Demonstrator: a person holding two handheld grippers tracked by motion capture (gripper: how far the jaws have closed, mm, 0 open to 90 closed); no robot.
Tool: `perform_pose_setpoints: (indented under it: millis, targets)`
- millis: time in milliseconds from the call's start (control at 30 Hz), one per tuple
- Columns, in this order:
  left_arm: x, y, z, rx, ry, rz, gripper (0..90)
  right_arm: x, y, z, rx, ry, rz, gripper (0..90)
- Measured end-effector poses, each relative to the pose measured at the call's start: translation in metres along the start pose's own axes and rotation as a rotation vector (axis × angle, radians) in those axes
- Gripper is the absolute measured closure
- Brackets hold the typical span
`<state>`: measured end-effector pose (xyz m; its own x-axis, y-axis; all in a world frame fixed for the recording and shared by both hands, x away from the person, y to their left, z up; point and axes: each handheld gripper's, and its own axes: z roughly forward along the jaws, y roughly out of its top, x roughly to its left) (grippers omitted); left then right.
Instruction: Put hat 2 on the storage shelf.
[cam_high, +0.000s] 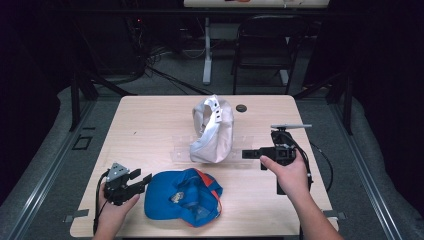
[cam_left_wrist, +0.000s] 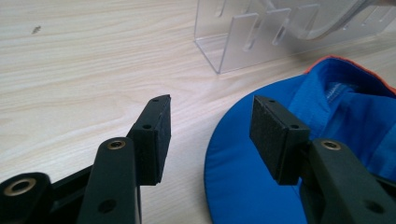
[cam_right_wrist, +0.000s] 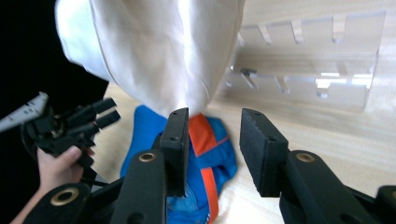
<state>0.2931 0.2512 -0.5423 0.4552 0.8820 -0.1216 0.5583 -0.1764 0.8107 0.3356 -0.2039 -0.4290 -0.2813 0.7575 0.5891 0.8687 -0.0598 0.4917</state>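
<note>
A blue cap (cam_high: 182, 197) with orange trim lies upside down near the table's front edge. A white cap (cam_high: 212, 130) stands propped on a clear acrylic rack (cam_high: 240, 145) at mid-table. My left gripper (cam_high: 141, 177) is open just left of the blue cap; in its own view the blue brim (cam_left_wrist: 243, 186) lies under the right jaw, untouched as far as I can tell. My right gripper (cam_high: 248, 154) is open, held just right of the white cap. In its view the white cap (cam_right_wrist: 159, 51) hangs ahead of the jaws, the blue cap (cam_right_wrist: 205, 154) beyond.
A small dark round disc (cam_high: 241, 108) sits near the table's (cam_high: 150, 125) far edge. A black folding chair (cam_high: 267, 45) and a white desk leg (cam_high: 207, 50) stand behind the table. Cables trail from both grippers.
</note>
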Motion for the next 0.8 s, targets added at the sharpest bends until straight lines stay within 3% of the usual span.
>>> perform_pose_setpoints:
  millis: [200,400,433,567,800]
  targets:
    - [0.0,-0.002,0.002,0.014,0.011,0.02,48.8,-0.014,-0.028,0.015,0.023,0.01,-0.008,63.8]
    - [-0.002,-0.004,0.007,0.036,-0.004,0.026,49.1,-0.029,-0.049,0.029,0.049,0.026,0.009,64.1]
    - [-0.002,-0.005,0.008,0.037,-0.004,0.026,49.3,-0.031,-0.052,0.029,0.072,0.007,-0.002,64.1]
    - [-0.005,-0.005,0.009,0.044,-0.015,0.036,49.5,-0.034,-0.064,0.039,0.059,0.049,0.014,64.2]
    - [-0.01,-0.006,0.012,0.058,-0.028,0.051,49.8,-0.033,-0.079,0.057,0.093,0.068,-0.029,64.3]
